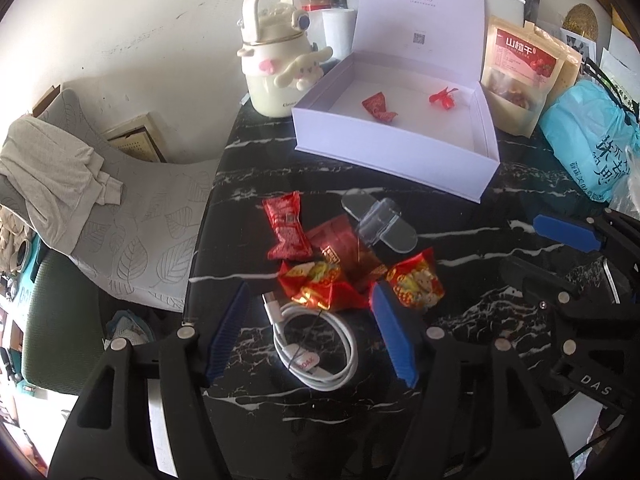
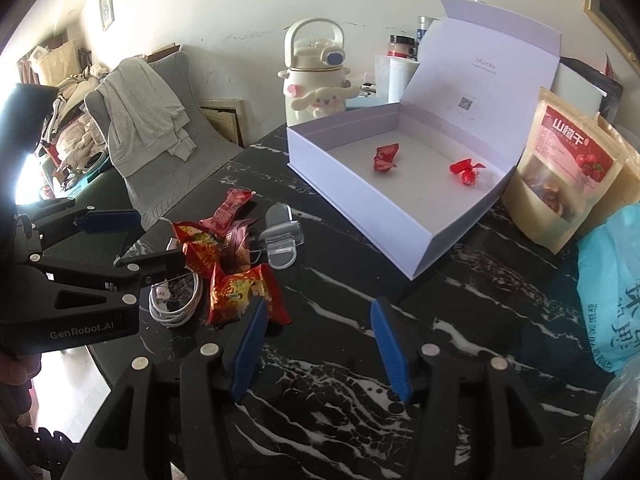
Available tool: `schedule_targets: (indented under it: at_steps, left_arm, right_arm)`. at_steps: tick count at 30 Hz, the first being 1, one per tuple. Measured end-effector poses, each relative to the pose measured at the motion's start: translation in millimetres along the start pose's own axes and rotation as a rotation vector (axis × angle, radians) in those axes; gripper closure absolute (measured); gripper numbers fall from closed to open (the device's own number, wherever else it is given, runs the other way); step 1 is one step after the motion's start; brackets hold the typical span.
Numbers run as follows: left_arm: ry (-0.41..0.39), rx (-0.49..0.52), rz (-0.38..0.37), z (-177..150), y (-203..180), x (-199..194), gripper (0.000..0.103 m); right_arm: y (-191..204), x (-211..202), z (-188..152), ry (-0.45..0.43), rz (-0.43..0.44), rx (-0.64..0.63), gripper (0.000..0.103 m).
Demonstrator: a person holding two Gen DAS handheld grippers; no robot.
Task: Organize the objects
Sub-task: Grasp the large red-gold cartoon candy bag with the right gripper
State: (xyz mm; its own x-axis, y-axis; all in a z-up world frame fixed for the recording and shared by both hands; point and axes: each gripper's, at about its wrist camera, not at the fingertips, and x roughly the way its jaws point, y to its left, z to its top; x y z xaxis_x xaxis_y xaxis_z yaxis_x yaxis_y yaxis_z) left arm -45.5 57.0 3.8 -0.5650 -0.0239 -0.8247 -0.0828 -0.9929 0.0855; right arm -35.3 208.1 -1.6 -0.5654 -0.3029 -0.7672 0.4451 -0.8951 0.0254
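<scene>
On a black marble table, the left gripper was spread wide, empty, over a coiled white cable. A pile of red candies lay just beyond, at twelve o'clock. The right gripper was also spread, empty, candies at ten o'clock. The open white box, at one o'clock, held two candies.

Two handheld grippers, black frames and blue pads

Ribbed blue pads are carried on the left gripper and right gripper; silver rivets are seen, and "GenRobot.AI" is printed in white.
</scene>
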Motion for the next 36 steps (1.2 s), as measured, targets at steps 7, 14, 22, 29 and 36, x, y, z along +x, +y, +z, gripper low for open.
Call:
schedule_targets:
  at_steps: [7, 14, 22, 29, 36]
  left_arm:
    - [0.006, -0.011, -0.004, -14.7, 4.7, 1.3, 0.038]
    - [0.037, -0.032, -0.008, -27.6, 12.9, 9.1, 0.034]
    - [0.076, -0.066, -0.044, -39.9, 25.1, 19.2, 0.034]
    - [0.111, -0.092, -0.058, -47.7, 34.8, 27.7, 0.034]
    - [0.113, -0.135, -0.098, -49.9, 43.3, 31.2, 0.034]
  right_arm:
    - [9.7, 14.1, -2.8, 0.022, 0.043, -0.006, 0.044]
    - [20.3, 28.2, -4.2, 0.034, 0.087, -0.024, 0.041]
    - [27.0, 47.2, -0.5, 0.055, 0.133, -0.023, 0.033]
    - [31.9, 64.0, 2.3, 0.085, 0.143, -0.031, 0.033]
    - [34.3, 71.2, 1.4, 0.088, 0.171, -0.049, 0.033]
